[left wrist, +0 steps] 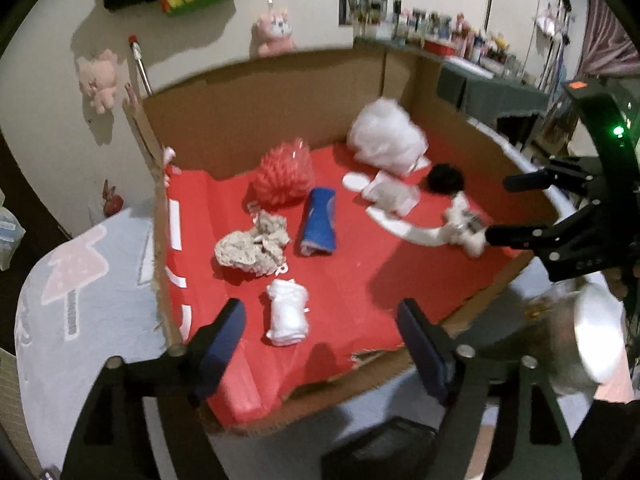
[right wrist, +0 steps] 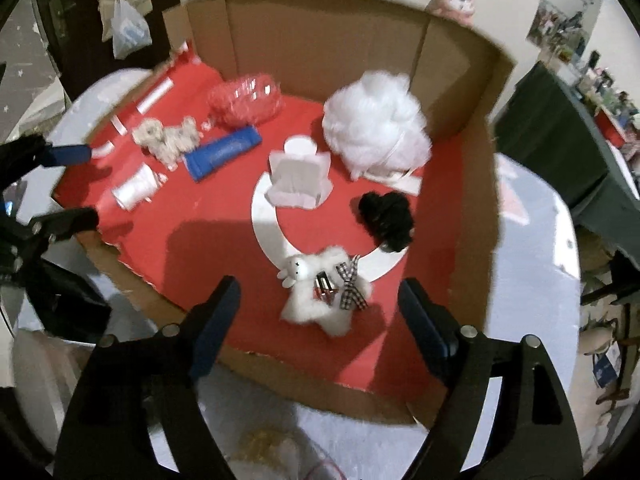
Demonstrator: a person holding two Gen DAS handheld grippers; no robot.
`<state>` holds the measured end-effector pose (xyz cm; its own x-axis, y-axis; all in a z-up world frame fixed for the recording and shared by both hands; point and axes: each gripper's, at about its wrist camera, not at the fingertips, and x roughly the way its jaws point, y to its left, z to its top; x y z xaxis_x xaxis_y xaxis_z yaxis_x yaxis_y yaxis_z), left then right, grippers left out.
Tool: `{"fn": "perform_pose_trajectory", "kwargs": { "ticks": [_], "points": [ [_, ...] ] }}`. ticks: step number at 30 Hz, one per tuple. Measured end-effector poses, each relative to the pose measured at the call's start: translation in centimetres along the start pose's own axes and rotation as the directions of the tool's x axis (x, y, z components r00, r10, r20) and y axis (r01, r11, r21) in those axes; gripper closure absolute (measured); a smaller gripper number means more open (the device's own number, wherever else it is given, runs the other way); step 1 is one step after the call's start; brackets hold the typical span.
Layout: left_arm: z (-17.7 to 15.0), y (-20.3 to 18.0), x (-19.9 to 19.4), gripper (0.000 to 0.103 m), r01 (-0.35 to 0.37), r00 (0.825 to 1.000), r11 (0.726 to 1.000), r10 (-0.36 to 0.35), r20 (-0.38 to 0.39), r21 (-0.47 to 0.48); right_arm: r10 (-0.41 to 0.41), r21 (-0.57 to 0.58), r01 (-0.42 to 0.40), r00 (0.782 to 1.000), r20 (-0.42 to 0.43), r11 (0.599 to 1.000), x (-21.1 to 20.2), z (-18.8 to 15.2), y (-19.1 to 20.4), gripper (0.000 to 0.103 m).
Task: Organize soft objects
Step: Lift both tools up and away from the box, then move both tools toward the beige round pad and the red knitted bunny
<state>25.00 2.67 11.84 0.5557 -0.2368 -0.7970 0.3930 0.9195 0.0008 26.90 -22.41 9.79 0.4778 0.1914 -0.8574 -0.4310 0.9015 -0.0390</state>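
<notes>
looking down through both wrist views, i see a cardboard box (left wrist: 248, 112) with a red floor, sitting on a surface covered with a pale cloth (left wrist: 80, 280). my left gripper (left wrist: 320, 344) has its jaws spread wide with nothing between them, hanging over the near edge of the box, and a rolled white cloth (left wrist: 288, 312) lies on the red floor just ahead of it. my right gripper (right wrist: 320, 320) also has its jaws wide apart and grips nothing; a white plush bunny (right wrist: 320, 292) with a checked ribbon lies between and just beyond the tips, not touched by the pads. farther in, i see a blue roll (left wrist: 318, 222) beside a beige knitted piece (left wrist: 252, 246), with a red mesh puff (left wrist: 284, 178) behind them near the back wall. a heap of white stuffing (right wrist: 376, 124) fills the far right corner, a black fluffy ball (right wrist: 386, 214) lies near it, and a small white packet (right wrist: 298, 180) sits mid-floor.
</notes>
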Motion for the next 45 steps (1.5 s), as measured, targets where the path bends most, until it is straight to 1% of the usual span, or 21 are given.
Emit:
{"fn": "perform_pose_trajectory", "kwargs": {
  "ticks": [2,4,7,8,10,13,16,18,20,22,23,26,29,31,33,36,38,39,40,41,45],
  "points": [
    [-0.3,-0.3,-1.5,0.012,0.001,0.999,1.000,0.000,0.042,-0.018,-0.010,0.011,0.010,0.999,0.034,1.000,-1.6,-0.3,0.1,0.022],
    [-0.7,-0.8,-3.1,0.009,-0.001,0.996,0.999,0.004,0.085,-0.036,-0.023,0.024,0.021,0.998,0.067,0.999,-3.2,-0.8,-0.2,0.022],
    [-1.5,-1.7,-5.6,0.004,-0.008,0.986,0.999,0.016,0.164,-0.054,-0.042,0.036,0.038,0.991,0.126,0.999,-6.0,-1.9,-0.2,0.022],
    [-2.0,-2.1,-6.6,0.001,-0.013,0.980,0.998,0.024,0.196,-0.060,-0.048,0.042,0.042,0.987,0.151,0.998,-7.1,-2.4,-0.1,0.022],
    [-2.8,-2.9,-8.4,0.001,-0.025,0.966,0.997,0.042,0.255,-0.070,-0.058,0.051,0.049,0.980,0.191,0.997,-8.8,-3.3,0.4,0.020],
    [-4.1,-3.7,-10.4,0.000,-0.007,0.947,0.995,0.038,0.319,-0.097,-0.076,0.066,0.060,0.961,0.264,0.996,-11.3,-4.9,1.3,0.015],
    [-5.5,-4.8,-12.2,0.000,-0.009,0.924,0.992,0.055,0.378,-0.122,-0.099,0.072,0.079,0.935,0.339,0.994,-13.9,-7.0,2.5,0.014],
    [-6.6,-5.7,-13.3,0.000,-0.019,0.907,0.990,0.075,0.415,-0.137,-0.114,0.080,0.090,0.914,0.389,0.993,-15.5,-8.4,3.4,0.011],
    [-7.7,-6.5,-14.1,0.000,-0.030,0.889,0.988,0.095,0.448,-0.150,-0.137,0.094,0.106,0.888,0.440,0.990,-16.8,-10.1,4.3,0.007],
    [-8.8,-7.4,-14.8,0.000,-0.045,0.874,0.986,0.118,0.471,-0.163,-0.155,0.108,0.118,0.865,0.477,0.987,-17.6,-11.5,5.2,0.007],
    [-9.4,-7.9,-15.1,0.000,-0.055,0.865,0.984,0.132,0.483,-0.171,-0.169,0.118,0.126,0.850,0.499,0.985,-18.0,-12.4,5.7,0.007],
    [-11.1,-9.4,-15.6,0.000,-0.084,0.843,0.980,0.167,0.511,-0.181,-0.196,0.146,0.138,0.810,0.553,0.980,-18.7,-14.7,6.8,0.007],
    [-12.6,-10.6,-15.6,0.000,-0.117,0.822,0.975,0.203,0.533,-0.190,-0.231,0.186,0.146,0.760,0.607,0.972,-19.2,-17.0,7.7,0.006],
    [-13.6,-11.1,-15.5,0.000,-0.118,0.810,0.972,0.213,0.546,-0.204,-0.242,0.212,0.137,0.738,0.630,0.968,-19.0,-18.4,8.0,0.005],
    [-14.6,-11.4,-15.4,0.000,-0.105,0.803,0.970,0.212,0.557,-0.218,-0.251,0.217,0.142,0.724,0.642,0.966,-18.7,-19.4,8.3,0.005],
    [-15.7,-11.8,-14.6,0.000,-0.093,0.801,0.968,0.212,0.560,-0.234,-0.274,0.235,0.155,0.708,0.651,0.959,-17.7,-21.0,8.8,0.005],
    [-16.2,-12.1,-13.9,0.000,-0.099,0.808,0.967,0.216,0.548,-0.236,-0.289,0.258,0.155,0.704,0.648,0.954,-17.0,-22.1,8.7,0.005],
    [-16.5,-12.3,-13.5,0.000,-0.100,0.813,0.966,0.216,0.541,-0.237,-0.291,0.263,0.153,0.707,0.644,0.953,-16.5,-22.5,8.7,0.005],
    [-16.8,-12.4,-13.2,0.000,-0.100,0.816,0.966,0.217,0.536,-0.238,-0.289,0.265,0.148,0.713,0.639,0.953,-16.1,-22.8,8.7,0.005],
    [-17.1,-12.5,-12.8,0.000,-0.100,0.823,0.966,0.216,0.526,-0.240,-0.287,0.270,0.144,0.723,0.629,0.952,-15.5,-23.2,8.7,0.005],
    [-17.8,-12.8,-10.8,0.000,-0.098,0.854,0.965,0.207,0.478,-0.244,-0.283,0.279,0.140,0.765,0.579,0.950,-13.2,-24.1,8.4,0.005]
  ]
}}
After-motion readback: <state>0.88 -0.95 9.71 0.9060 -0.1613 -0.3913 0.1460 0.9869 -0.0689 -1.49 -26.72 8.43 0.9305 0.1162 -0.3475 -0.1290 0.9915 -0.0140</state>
